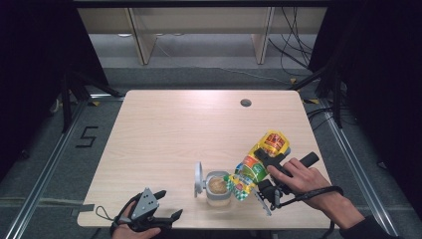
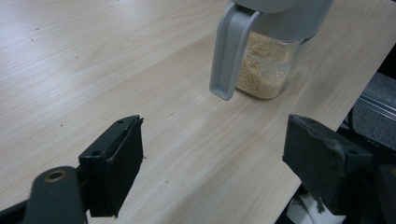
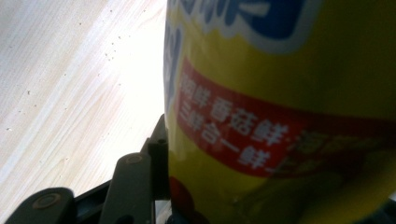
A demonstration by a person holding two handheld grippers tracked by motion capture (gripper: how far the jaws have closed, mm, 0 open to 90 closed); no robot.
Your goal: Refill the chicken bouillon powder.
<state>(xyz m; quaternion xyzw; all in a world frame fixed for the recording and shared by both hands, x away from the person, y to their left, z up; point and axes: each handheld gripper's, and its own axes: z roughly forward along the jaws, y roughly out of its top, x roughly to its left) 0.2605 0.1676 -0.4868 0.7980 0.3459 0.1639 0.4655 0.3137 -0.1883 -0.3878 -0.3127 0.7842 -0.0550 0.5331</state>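
1. The right gripper (image 1: 263,167) grips a yellow seasoning pouch (image 1: 259,162), its jaws clamped on the pouch's sides; in the right gripper view the pouch (image 3: 289,116) presses against the one jaw that can be seen, at about 7 o'clock in that picture
2. In the high view the pouch is tilted, its upper end toward 1 o'clock and its opened lower end toward 7 o'clock, right at the rim of a clear jar (image 1: 218,188)
3. The jar stands upright on the wooden table (image 1: 164,134), near the front edge, at roughly 5 o'clock from the table's middle; it holds pale, grainy powder
4. The jar's grey lid (image 1: 199,179) is flipped open and stands on edge at 9 o'clock of the jar's mouth
5. The left gripper (image 1: 164,209) rests at the table's front edge, at about 8 o'clock from the jar and well apart from it; its jaws are spread wide with nothing between them
6. In the left gripper view the jar (image 2: 266,65) sits toward 1 o'clock beyond the spread jaws, with its grey handle (image 2: 229,56) hanging down its near side
7. A round cable hole (image 1: 245,103) lies in the table at about 12 o'clock from the jar, near the far edge
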